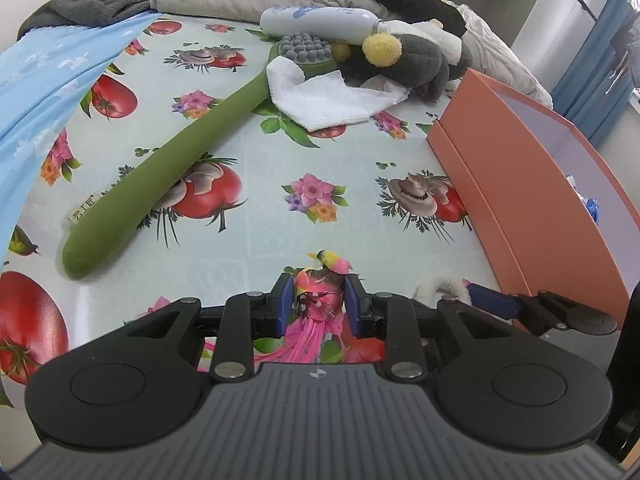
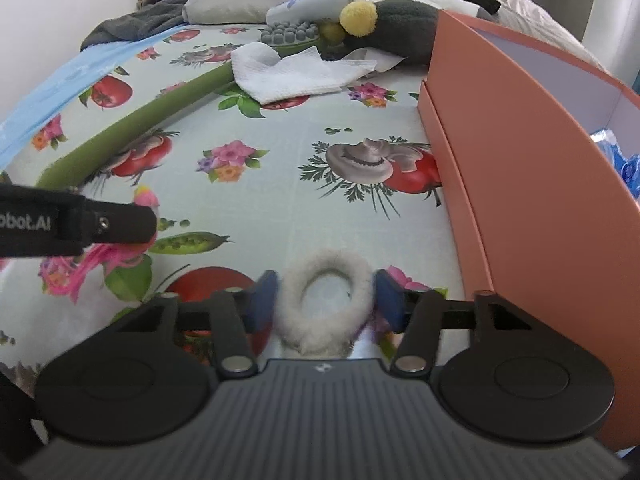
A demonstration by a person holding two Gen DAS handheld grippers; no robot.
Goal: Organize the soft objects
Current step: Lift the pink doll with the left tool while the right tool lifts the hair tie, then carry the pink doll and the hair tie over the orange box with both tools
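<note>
Gripping pink bird toy, tail hidden; fluffy ring blurred between right jaws.

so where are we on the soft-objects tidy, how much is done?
Early. Done: blue items already lie in the orange box. In hand: left gripper shut on the pink bird toy; right gripper brackets the fluffy white ring. Left: white cloth, grey plush, green massager.

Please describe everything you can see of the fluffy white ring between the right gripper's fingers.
The fluffy white ring is a closed oval loop of off-white fur-like pile, like a hair tie, with an open centre showing the tablecloth. It sits between the blue pads of the right gripper, which touch its sides. Its near end is hidden behind the gripper body.
</note>
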